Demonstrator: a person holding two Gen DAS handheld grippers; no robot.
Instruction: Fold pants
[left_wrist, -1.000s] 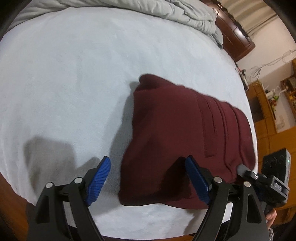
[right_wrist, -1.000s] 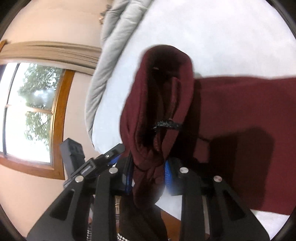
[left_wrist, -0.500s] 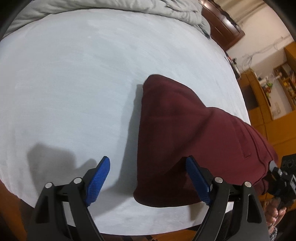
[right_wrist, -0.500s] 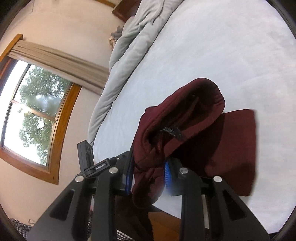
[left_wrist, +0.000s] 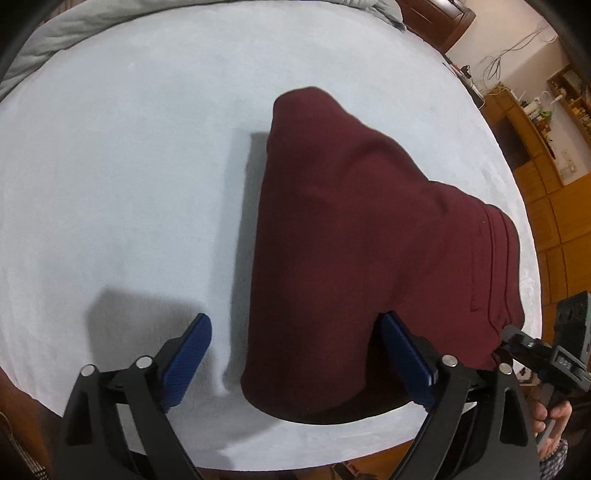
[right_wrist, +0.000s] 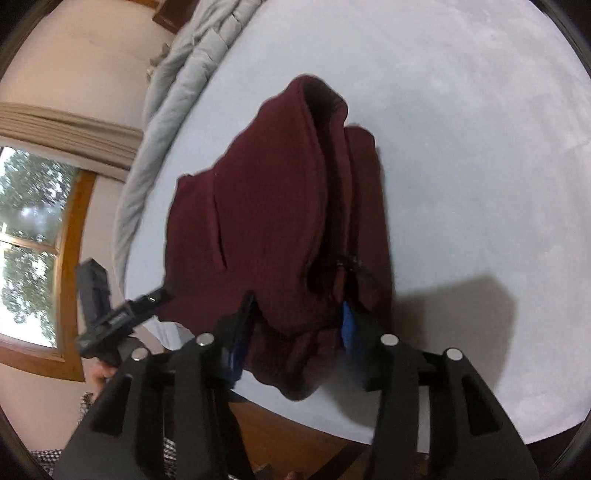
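Observation:
The maroon pants (left_wrist: 362, 236) lie folded in a thick pile on the white bed (left_wrist: 129, 184). My left gripper (left_wrist: 295, 319) hovers over the pile's near end. Its jaws are opening wide, and one blue pad (left_wrist: 402, 350) is above the cloth without gripping it. In the right wrist view the waist end of the pants (right_wrist: 266, 206) sags between the blue pads of my right gripper (right_wrist: 295, 314). Those jaws are opening and the cloth sits loose between them. Each gripper shows in the other's view: the right gripper (left_wrist: 535, 350) and the left gripper (right_wrist: 122, 314).
A grey duvet (left_wrist: 55, 44) (right_wrist: 177, 103) is bunched along the far side of the bed. The bed's near edge and wooden frame (right_wrist: 295, 435) lie just below the grippers. Wooden cabinets (left_wrist: 535, 147) stand to one side, a window (right_wrist: 29, 240) to the other.
The right gripper carried the lifted waist end over and down onto the pile, then spread its jaws off the cloth. The left gripper shifted sideways along the pile and opened wider.

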